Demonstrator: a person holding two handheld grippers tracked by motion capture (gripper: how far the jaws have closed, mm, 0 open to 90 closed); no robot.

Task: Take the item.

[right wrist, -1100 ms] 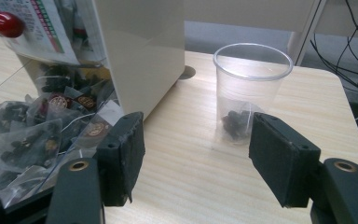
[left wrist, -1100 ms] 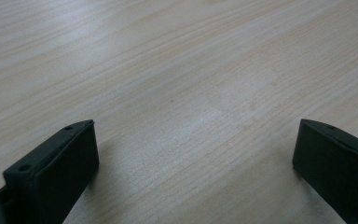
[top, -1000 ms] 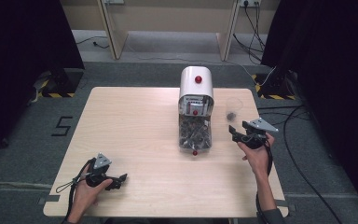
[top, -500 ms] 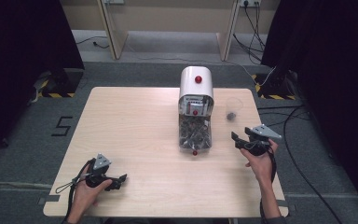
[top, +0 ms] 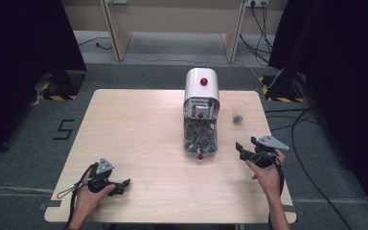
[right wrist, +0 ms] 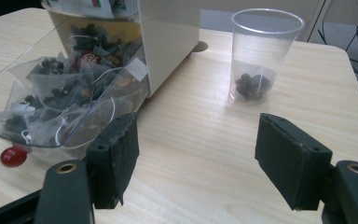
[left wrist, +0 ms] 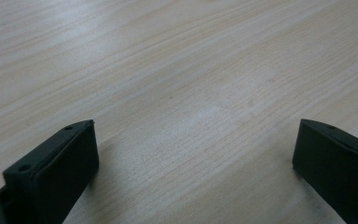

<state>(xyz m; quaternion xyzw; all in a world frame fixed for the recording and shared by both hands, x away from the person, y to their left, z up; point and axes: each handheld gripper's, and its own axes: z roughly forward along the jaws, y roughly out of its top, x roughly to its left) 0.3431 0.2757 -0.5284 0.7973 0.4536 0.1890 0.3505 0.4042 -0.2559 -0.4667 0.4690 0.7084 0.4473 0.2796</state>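
Clear cup [right wrist: 266, 56] upright – one tea bag [right wrist: 253, 87] inside; right hand-held gripper [right wrist: 214, 161] released.

From my remote station I can read one sign: a dark numeral "5" [top: 65, 129] marked on the grey floor [top: 28, 143] left of the table [top: 134, 124] in the high view. The small label panel [top: 200, 103] on the front of the white dispenser [top: 201, 86] carries print too small for me to read.
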